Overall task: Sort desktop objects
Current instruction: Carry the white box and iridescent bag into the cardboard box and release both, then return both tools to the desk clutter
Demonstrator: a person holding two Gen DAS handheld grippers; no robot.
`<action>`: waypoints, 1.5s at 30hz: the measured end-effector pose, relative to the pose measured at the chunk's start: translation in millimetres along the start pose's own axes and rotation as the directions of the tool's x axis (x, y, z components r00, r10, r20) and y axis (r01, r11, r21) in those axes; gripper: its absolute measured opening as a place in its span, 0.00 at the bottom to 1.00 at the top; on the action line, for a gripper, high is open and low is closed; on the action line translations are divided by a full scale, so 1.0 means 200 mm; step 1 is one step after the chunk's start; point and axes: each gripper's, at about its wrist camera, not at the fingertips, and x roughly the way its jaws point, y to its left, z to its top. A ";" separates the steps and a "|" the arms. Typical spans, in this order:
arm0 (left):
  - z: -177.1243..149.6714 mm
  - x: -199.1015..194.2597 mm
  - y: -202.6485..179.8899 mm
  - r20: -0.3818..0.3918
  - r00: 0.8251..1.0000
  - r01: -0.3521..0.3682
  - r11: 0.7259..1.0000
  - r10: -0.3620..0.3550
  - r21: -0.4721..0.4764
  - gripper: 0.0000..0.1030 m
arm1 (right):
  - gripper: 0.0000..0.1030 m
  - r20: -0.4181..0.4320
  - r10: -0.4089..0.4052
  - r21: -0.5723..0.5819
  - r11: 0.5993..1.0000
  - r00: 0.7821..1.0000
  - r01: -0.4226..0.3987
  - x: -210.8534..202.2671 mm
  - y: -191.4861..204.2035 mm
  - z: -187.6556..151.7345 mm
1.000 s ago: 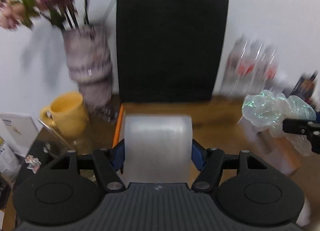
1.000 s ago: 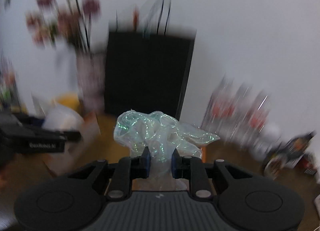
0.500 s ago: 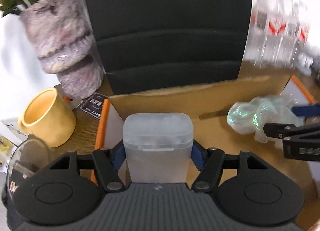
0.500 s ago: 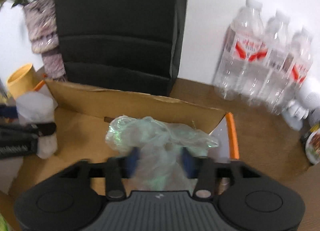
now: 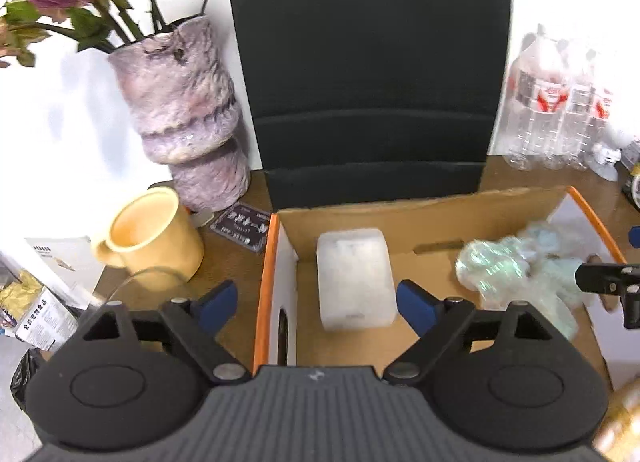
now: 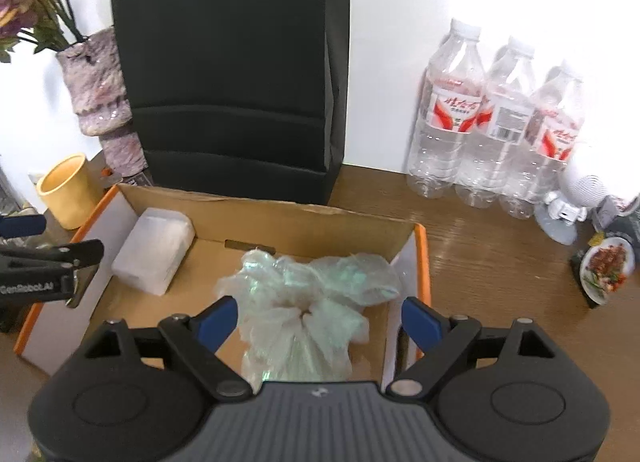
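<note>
A frosted white plastic case (image 5: 354, 278) lies in the left part of the open cardboard box (image 5: 400, 208). My left gripper (image 5: 316, 304) is open above it, fingers wide apart and empty. A crumpled iridescent plastic bag (image 6: 304, 302) lies in the right part of the box (image 6: 280, 210). My right gripper (image 6: 318, 320) is open over the bag and not gripping it. The case also shows in the right wrist view (image 6: 154, 248), and the bag in the left wrist view (image 5: 516, 270).
A black paper bag (image 6: 228, 70) stands behind the box. A purple vase with flowers (image 5: 180, 118) and a yellow mug (image 5: 150, 238) stand to the left. Three water bottles (image 6: 496, 118), a white figurine (image 6: 568, 206) and a small dish picture (image 6: 606, 266) stand to the right.
Both grippers moved down over the box and opened. The left one let go of the white case and the right one let go of the plastic bag; both now lie in the box.
</note>
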 end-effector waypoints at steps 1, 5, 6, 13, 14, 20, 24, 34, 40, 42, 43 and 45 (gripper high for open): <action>-0.02 -0.03 0.00 0.000 1.000 0.004 1.000 -0.004 0.004 0.91 | 0.86 0.002 -0.002 -0.001 1.000 1.000 0.002 -0.03 0.00 0.00; -0.11 -0.17 -0.01 0.011 1.000 0.014 1.000 -0.014 -0.004 0.96 | 0.86 0.022 0.006 0.008 1.000 1.000 -0.006 -0.18 0.01 -0.10; -0.14 -0.21 -0.01 0.012 1.000 0.019 1.000 -0.019 -0.011 0.97 | 0.86 0.031 0.011 0.010 1.000 0.999 -0.011 -0.23 0.02 -0.13; -0.46 -0.53 -0.05 0.102 0.986 0.143 0.985 -0.134 -0.096 1.00 | 0.91 0.124 0.042 -0.026 0.999 0.991 -0.039 -0.55 0.12 -0.46; -0.53 -0.59 -0.06 0.117 0.980 0.170 0.981 -0.159 -0.089 1.00 | 0.91 0.139 0.057 -0.042 0.998 0.989 -0.051 -0.60 0.15 -0.53; -0.98 -0.84 -0.10 0.185 0.963 0.204 0.978 -0.194 -0.040 1.00 | 0.95 0.232 0.074 -0.075 0.996 0.970 -0.057 -0.82 0.28 -1.01; -1.19 -0.85 -0.12 0.178 0.969 0.182 0.983 -0.174 -0.028 1.00 | 0.96 0.241 0.015 -0.103 0.995 0.970 0.010 -0.81 0.38 -1.36; -1.56 -0.77 -0.19 0.125 0.984 0.127 0.992 -0.126 -0.001 1.00 | 0.96 0.252 -0.016 -0.053 0.998 0.968 0.030 -0.71 0.43 -1.63; -1.56 -0.75 -0.18 0.114 0.986 0.124 0.992 -0.120 -0.026 1.00 | 0.96 0.203 -0.018 0.017 1.000 0.979 0.015 -0.63 0.39 -1.64; -1.55 -0.75 -0.18 0.111 0.987 0.122 0.992 -0.118 -0.035 1.00 | 0.97 0.201 -0.028 0.020 0.999 0.979 0.024 -0.61 0.39 -1.65; -1.55 -0.75 -0.18 0.109 0.987 0.122 0.992 -0.117 -0.039 1.00 | 0.98 0.200 -0.030 0.023 0.999 0.979 0.026 -0.61 0.39 -1.65; -1.55 -0.74 -0.18 0.105 0.988 0.121 0.992 -0.115 -0.047 1.00 | 1.00 0.197 -0.032 0.027 0.999 0.980 0.027 -0.61 0.39 -1.65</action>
